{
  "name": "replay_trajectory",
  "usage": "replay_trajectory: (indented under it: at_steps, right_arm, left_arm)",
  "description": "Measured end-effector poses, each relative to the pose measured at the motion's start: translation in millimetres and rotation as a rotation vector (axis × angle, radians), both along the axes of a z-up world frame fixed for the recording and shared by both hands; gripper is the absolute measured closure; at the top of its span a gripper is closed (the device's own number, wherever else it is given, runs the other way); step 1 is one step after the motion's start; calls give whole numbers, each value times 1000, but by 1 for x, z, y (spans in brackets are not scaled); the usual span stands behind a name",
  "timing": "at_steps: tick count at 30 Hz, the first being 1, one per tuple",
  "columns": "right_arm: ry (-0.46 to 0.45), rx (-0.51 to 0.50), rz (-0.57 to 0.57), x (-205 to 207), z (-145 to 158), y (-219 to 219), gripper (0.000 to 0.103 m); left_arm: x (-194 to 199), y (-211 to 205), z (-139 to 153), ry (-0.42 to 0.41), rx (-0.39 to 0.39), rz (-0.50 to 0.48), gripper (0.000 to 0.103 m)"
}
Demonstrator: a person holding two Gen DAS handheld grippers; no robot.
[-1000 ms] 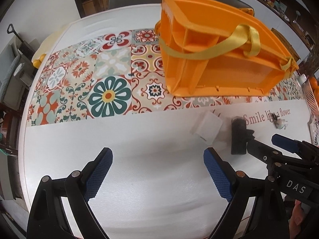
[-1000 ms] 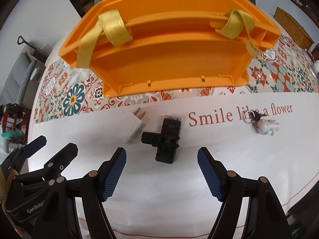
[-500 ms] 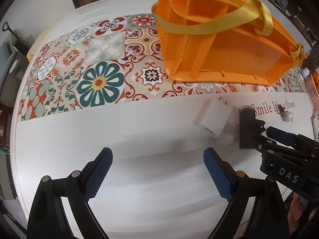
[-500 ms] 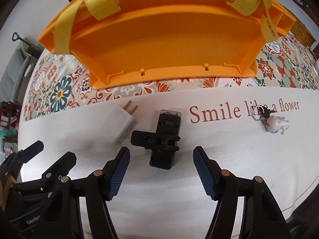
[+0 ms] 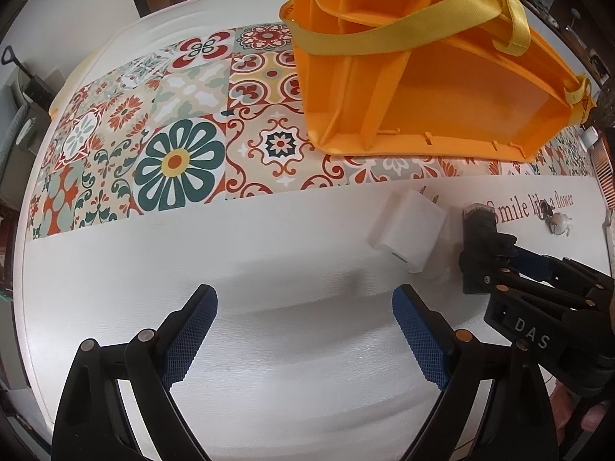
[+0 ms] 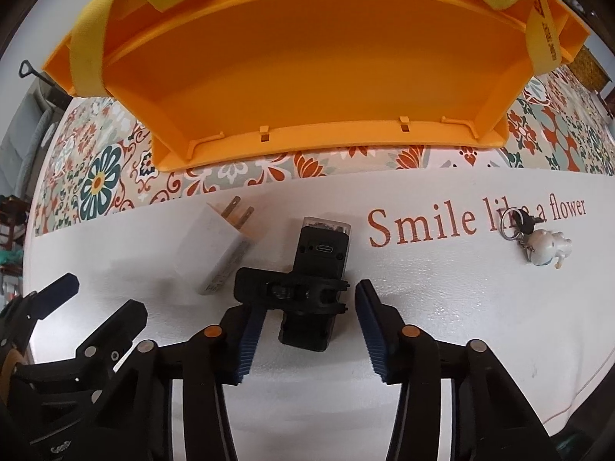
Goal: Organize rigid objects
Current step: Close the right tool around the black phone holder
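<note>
A black gadget with a cross clamp [image 6: 311, 296] lies on the white tablecloth, also in the left wrist view [image 5: 478, 246]. My right gripper [image 6: 307, 334] is open, its fingers on either side of the gadget's near end. A white plug charger [image 6: 219, 249] lies just left of it, also in the left wrist view [image 5: 409, 240]. A key ring with a white figure [image 6: 538, 242] lies to the right. An orange divided basket with yellow straps [image 6: 307, 77] stands behind. My left gripper [image 5: 303, 334] is open and empty, left of the charger.
The tablecloth [image 5: 269, 345] has a patterned tile band [image 5: 173, 146] at the back and red lettering [image 6: 423, 223]. The table's near edge runs below the grippers. Furniture stands at the far left [image 5: 23, 115].
Both grippers have moved forward toward the objects. The right gripper's fingers now flank the black gadget's near end. The basket looms larger.
</note>
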State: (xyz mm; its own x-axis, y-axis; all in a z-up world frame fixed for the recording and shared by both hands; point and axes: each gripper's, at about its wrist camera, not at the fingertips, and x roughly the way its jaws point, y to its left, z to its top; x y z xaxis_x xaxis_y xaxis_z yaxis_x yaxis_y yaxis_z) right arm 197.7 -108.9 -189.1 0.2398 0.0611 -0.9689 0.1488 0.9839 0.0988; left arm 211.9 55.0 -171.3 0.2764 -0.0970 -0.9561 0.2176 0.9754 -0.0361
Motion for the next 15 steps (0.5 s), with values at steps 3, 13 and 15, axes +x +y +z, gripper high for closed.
replay_trajectory:
  at_steps: [3,13,15]
  right_arm:
    - [-5,16,-2,-1,-4,-2,58]
    - [-21,33,32,1,-6,4,69]
    - [-27,33,39,0,-4,3,71]
  left_arm:
    - [-1,-2,0,-5,3,-4,9]
    - [-5,-9,-1,-22,12,-19,9]
    - [-6,-11,0,-29,12,-26,9]
